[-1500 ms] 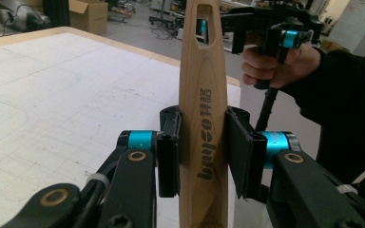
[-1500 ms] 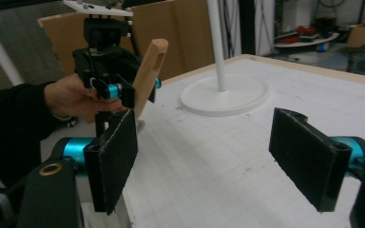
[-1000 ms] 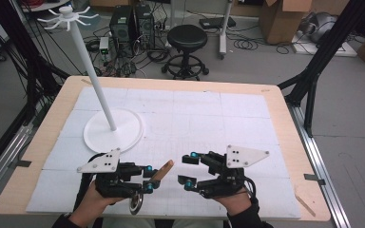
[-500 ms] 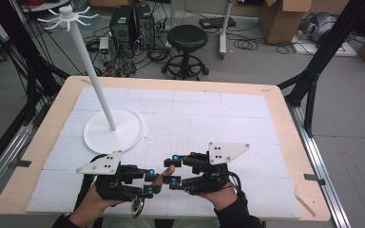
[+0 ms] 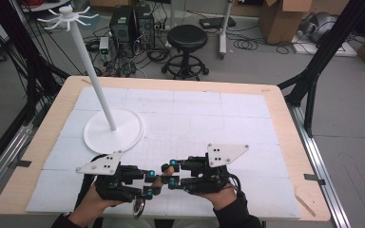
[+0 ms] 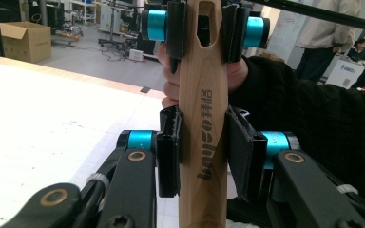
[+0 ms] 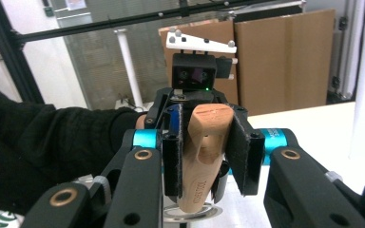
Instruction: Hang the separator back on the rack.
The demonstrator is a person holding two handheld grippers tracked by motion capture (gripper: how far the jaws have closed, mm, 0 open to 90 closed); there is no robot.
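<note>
Flanking wooden handle (image 6: 203, 118): both tools; white stand (image 5: 113, 130) well behind.

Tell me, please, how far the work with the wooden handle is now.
Done: the left gripper is shut on the wooden handle, lifted off the table.

In hand: a handover. The right gripper has its jaws on either side of the handle's far end; whether they grip yet is unclear.

Left: the left gripper has not let go. The stand holds nothing; it may be the goal.
</note>
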